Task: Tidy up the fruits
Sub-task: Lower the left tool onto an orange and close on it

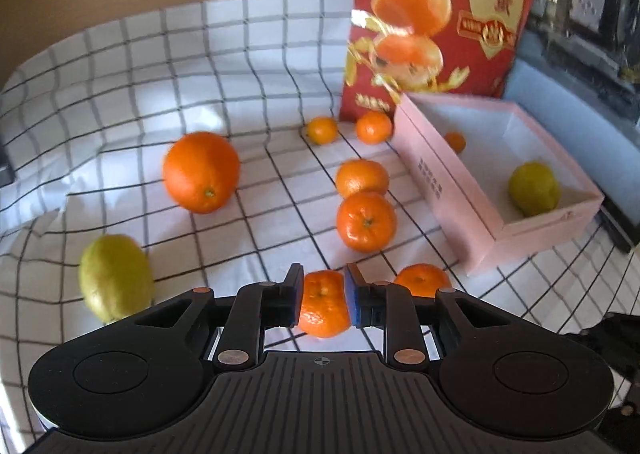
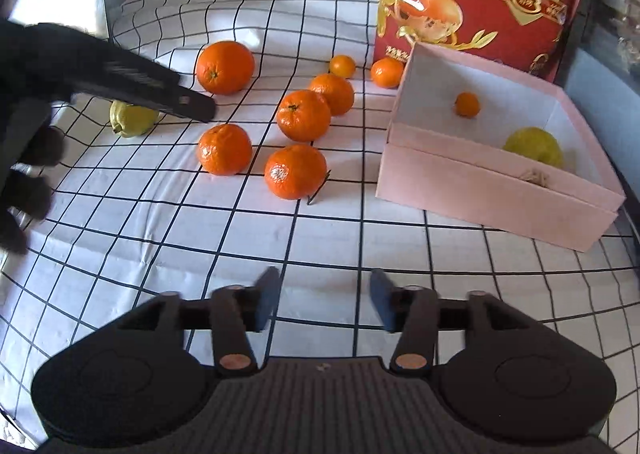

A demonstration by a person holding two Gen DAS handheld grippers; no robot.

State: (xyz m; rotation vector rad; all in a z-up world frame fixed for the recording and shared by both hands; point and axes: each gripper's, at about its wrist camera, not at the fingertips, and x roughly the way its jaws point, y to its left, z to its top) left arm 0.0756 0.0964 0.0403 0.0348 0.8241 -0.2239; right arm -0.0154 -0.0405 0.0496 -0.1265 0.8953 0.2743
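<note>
Several mandarins lie loose on the checked cloth, among them one [image 1: 366, 221] near the pink box [image 1: 448, 190]. A big orange [image 1: 201, 172] and a yellow-green lemon [image 1: 116, 278] lie to the left. Inside the box are a second lemon [image 1: 534, 188] and a tiny mandarin [image 1: 455, 142]. My left gripper [image 1: 323, 290] hovers with a narrow gap between its pads. A mandarin [image 1: 322, 328] on the cloth shows through that gap, and the right wrist view shows it [image 2: 225, 149] lying free of the fingers. My right gripper [image 2: 324, 302] stands open over bare cloth.
A tall red bag [image 1: 440, 14] printed with oranges stands behind the box. In the right wrist view, the left gripper [image 2: 152, 90] and a dark-gloved hand [image 2: 24, 174] reach in from the left. The cloth [image 2: 160, 234] hangs over the table's far edge.
</note>
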